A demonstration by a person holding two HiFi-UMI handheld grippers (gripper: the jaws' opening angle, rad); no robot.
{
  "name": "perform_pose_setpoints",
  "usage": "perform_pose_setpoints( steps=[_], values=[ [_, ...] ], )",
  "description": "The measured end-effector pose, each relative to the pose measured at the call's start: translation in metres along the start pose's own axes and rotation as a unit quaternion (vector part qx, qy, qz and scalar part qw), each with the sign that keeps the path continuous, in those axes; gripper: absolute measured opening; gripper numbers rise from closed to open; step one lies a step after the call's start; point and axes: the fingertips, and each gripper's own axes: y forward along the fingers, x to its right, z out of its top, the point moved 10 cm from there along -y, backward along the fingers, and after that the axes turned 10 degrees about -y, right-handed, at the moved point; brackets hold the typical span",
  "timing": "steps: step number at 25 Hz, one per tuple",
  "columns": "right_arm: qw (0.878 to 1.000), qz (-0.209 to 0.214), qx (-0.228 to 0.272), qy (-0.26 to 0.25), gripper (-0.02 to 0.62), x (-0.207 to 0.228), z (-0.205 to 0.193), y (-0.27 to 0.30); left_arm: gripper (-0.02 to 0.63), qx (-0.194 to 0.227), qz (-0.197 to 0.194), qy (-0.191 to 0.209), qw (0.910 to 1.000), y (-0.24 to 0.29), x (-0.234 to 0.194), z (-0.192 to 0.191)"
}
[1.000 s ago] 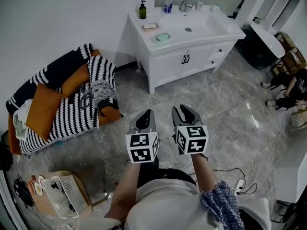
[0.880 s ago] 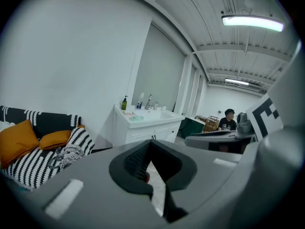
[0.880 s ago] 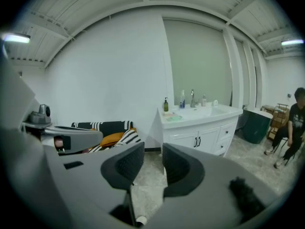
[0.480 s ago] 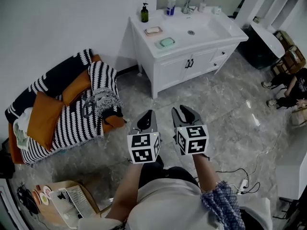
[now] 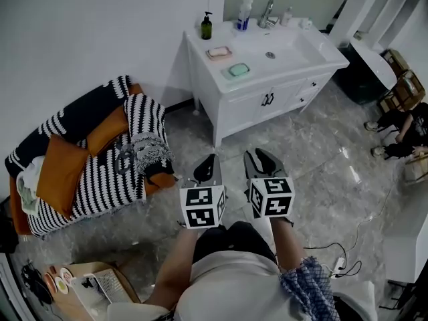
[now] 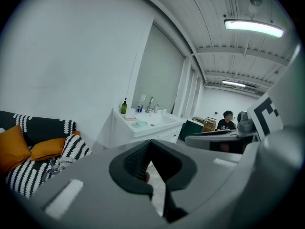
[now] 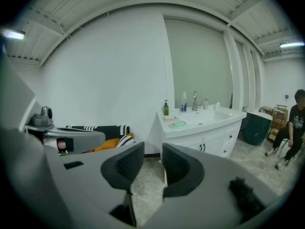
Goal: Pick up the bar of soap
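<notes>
A white vanity stands against the far wall. On its counter, left of the basin, lie a pink bar of soap in a dish and a green one nearer the front edge. Both also show far off in the left gripper view, pink soap and green soap, and in the right gripper view, pink soap and green soap. My left gripper is held over the floor with its tips together and nothing in it. My right gripper is beside it, open and empty.
A dark pump bottle, a spray bottle and a faucet stand at the counter's back. A sofa with a striped blanket fills the left. A person sits at the right edge. Cables lie on the floor.
Both grippers have advanced together toward the vanity, which now sits lower and larger in the head view. The low table at the bottom left has slid partly out of view.
</notes>
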Motion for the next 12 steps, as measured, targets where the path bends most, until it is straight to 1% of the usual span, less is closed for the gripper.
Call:
perform_pose_setpoints(
  steps=[5,9,10,12],
  values=[
    [1.000,-0.001,0.004,0.024,0.109,0.000,0.001,0.010,0.008,-0.005,-0.006,0.005,1.0000,0.002,-0.005,0.004],
    [0.999,0.009,0.002,0.050,0.110,-0.002,0.001,0.014,0.008,-0.016,-0.004,0.013,0.9998,0.005,-0.011,0.003],
    [0.999,0.008,0.002,0.053,0.109,-0.002,0.002,0.014,0.008,-0.020,-0.005,0.013,0.9997,0.006,-0.012,0.003],
    [0.999,0.000,-0.002,0.042,0.109,0.000,0.004,0.015,0.008,-0.022,-0.007,0.012,0.9997,0.009,-0.012,0.003]
  ],
)
